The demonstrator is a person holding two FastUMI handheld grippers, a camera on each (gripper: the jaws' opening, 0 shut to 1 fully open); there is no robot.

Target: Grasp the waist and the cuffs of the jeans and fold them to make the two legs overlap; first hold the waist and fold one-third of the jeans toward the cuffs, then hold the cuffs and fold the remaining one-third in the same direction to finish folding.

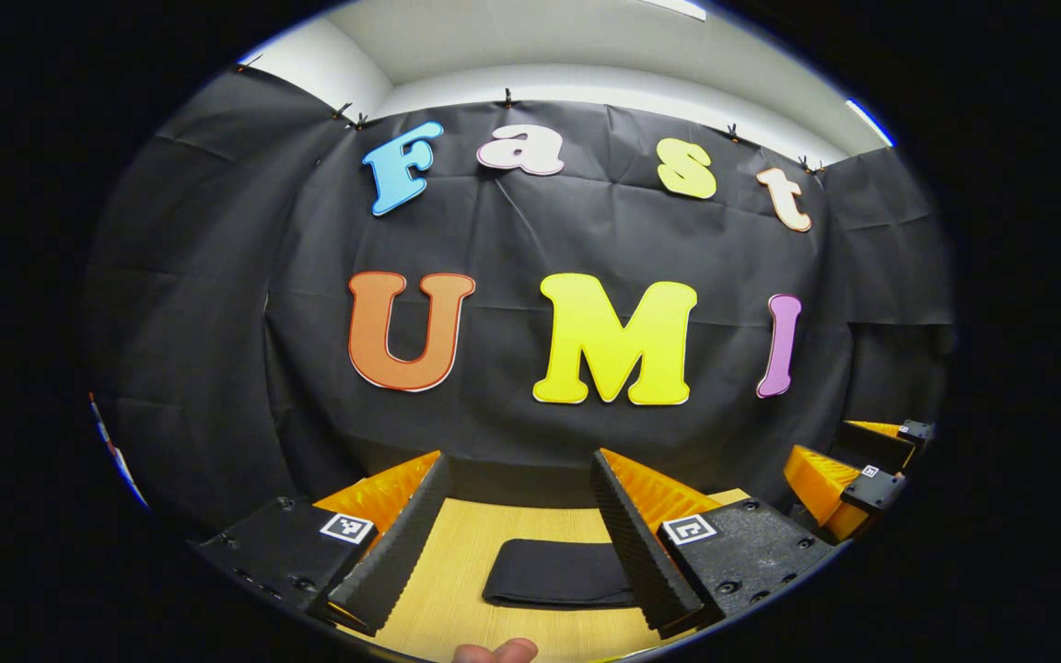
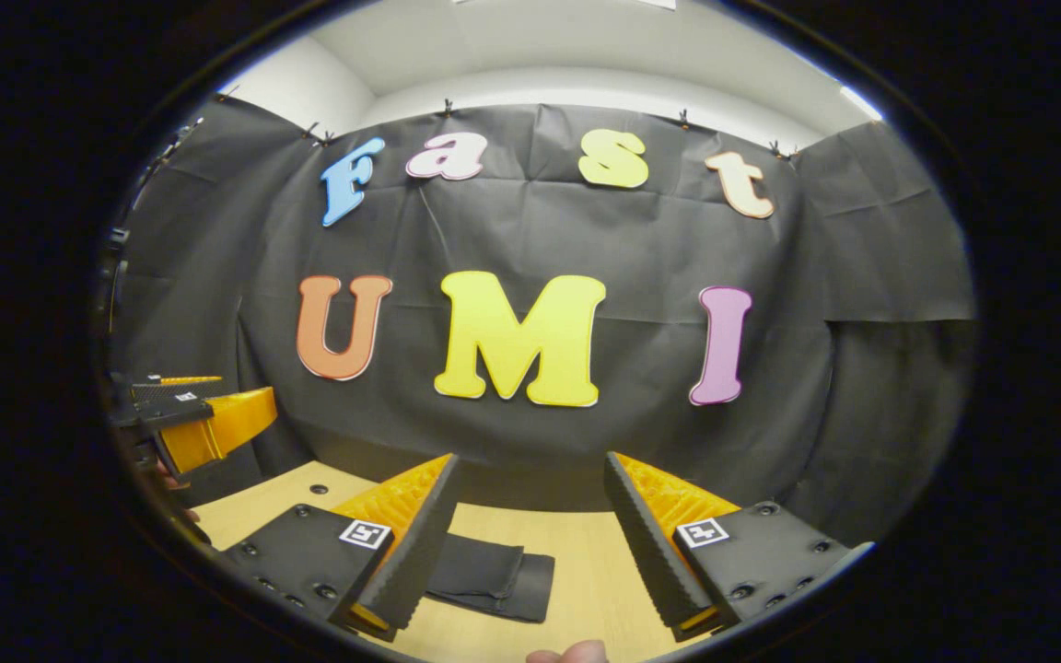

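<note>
The dark jeans (image 1: 560,573) lie folded into a compact flat stack on the wooden table (image 1: 457,552). My left gripper (image 1: 519,470) hangs above them, open, nothing between its fingers. In the right gripper view the same folded jeans (image 2: 494,575) lie low and left of centre, partly behind the left finger. My right gripper (image 2: 530,474) is open and empty, held above the table. The right gripper (image 1: 853,479) also shows at the far right of the left gripper view, and the left gripper (image 2: 190,414) at the far left of the right gripper view.
The black cloth wall (image 1: 530,368) closes the back of the table. A small round hole (image 2: 318,490) marks the tabletop at the left. A fingertip (image 1: 494,652) of the holding hand shows at the bottom edge, and another fingertip (image 2: 567,654) likewise.
</note>
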